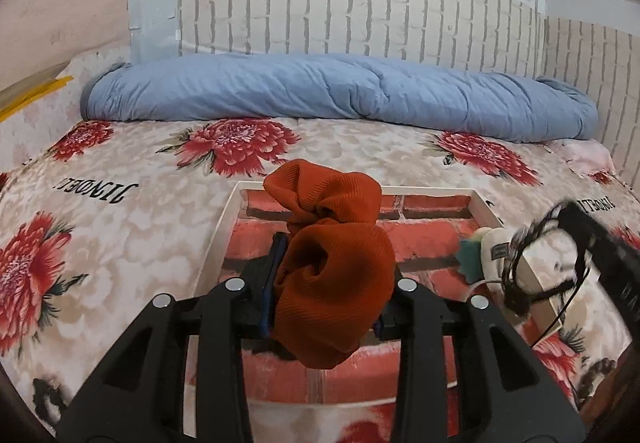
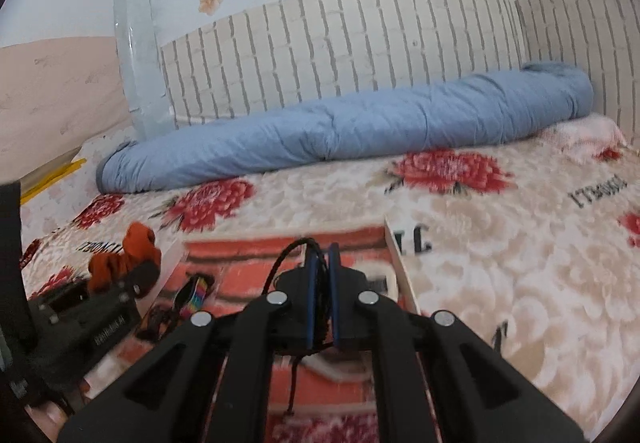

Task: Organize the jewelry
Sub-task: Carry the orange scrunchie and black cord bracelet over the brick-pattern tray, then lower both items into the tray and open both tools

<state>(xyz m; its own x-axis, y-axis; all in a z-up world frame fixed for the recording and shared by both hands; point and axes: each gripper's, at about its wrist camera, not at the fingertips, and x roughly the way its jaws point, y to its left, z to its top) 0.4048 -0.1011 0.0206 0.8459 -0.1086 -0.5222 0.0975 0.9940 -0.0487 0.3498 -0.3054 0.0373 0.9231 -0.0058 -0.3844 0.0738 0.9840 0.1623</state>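
My left gripper (image 1: 328,275) is shut on an orange ribbed scrunchie (image 1: 336,283) and holds it above a shallow white-rimmed tray (image 1: 228,219) with a red brick-pattern floor. My right gripper (image 2: 322,283) is shut on a black braided cord bracelet (image 2: 288,255), over the tray's right part (image 2: 400,263). In the left wrist view the right gripper (image 1: 560,243) shows blurred at the right with the black cord (image 1: 520,271) and a white-and-teal ornament (image 1: 486,255). A rainbow-striped band (image 2: 196,293) and a dark tangled piece (image 2: 160,319) lie in the tray.
The tray rests on a bed with a red-flower cover (image 1: 120,243). A rolled blue quilt (image 1: 320,91) lies along the brick-pattern wall behind. A yellow-edged object (image 1: 36,95) sits at the far left.
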